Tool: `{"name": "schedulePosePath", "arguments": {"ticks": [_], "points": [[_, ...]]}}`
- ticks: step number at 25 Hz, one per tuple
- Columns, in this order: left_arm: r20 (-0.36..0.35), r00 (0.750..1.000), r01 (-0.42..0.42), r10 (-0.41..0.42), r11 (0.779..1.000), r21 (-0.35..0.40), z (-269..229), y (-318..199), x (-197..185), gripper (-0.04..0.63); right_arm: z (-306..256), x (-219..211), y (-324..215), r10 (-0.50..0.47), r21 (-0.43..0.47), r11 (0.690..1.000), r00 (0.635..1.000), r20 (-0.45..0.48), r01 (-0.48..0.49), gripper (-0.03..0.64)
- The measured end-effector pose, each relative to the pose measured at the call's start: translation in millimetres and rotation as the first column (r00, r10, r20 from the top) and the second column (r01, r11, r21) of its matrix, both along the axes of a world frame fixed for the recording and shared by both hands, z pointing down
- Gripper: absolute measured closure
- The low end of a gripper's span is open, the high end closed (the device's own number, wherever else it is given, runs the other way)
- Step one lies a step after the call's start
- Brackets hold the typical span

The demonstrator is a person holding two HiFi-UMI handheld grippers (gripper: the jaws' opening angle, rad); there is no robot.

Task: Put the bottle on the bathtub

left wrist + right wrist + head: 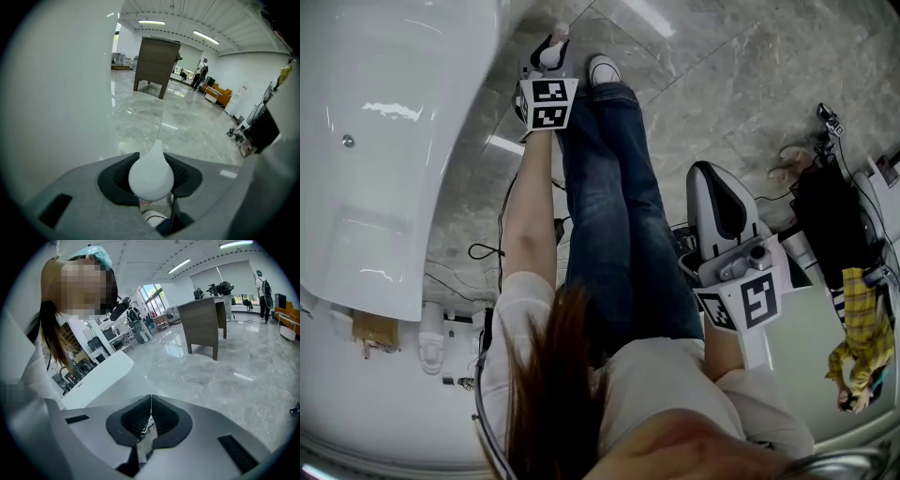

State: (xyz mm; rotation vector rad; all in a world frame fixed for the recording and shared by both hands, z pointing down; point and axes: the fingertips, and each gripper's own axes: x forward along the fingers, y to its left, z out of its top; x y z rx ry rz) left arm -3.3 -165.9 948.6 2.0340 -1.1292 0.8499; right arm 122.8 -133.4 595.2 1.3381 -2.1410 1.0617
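Note:
The white bathtub (394,141) fills the left of the head view, and its smooth side rises just left of my left gripper (56,93). My left gripper (551,49) hangs low beside the person's shoes, next to the tub, and is shut on a white bottle (556,36). In the left gripper view the bottle (151,176) shows as a rounded white shape with a pointed top, clamped between the dark pads of the left gripper (155,159). My right gripper (722,211) is held at the person's right side, shut and empty (151,399). The tub (98,376) lies to its left.
The floor is grey marble tile (703,84). A brown cabinet (157,65) stands farther off. Cables (487,251) trail near the tub's end. A black bag and gear (825,216) sit at the right. People stand in the distance (201,72).

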Motion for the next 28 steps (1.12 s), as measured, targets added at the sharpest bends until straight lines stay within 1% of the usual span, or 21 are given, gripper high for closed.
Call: {"name": "schedulePosePath", "arguments": {"ticks": [5, 15, 22, 28], "points": [[0.011, 1.0, 0.004, -0.004, 0.999, -0.036, 27, 5, -5, 0.46, 12, 3, 1, 0.027, -0.019, 0.999, 1.0, -0.001, -0.027, 0.604], [0.035, 0.999, -0.031, 0.033, 0.998, -0.058, 63, 10, -5, 0.46, 38, 9, 3, 0.055, -0.054, 0.997, 0.998, -0.005, -0.056, 0.604], [0.057, 0.998, -0.024, 0.027, 0.998, -0.063, 71, 7, -6, 0.46, 42, 10, 2, 0.057, -0.066, 0.996, 0.998, -0.002, -0.057, 0.604], [0.067, 0.998, -0.012, 0.017, 0.997, -0.075, 69, 13, -6, 0.46, 37, 11, -1, 0.056, -0.054, 0.997, 0.998, 0.004, -0.055, 0.604]]}}
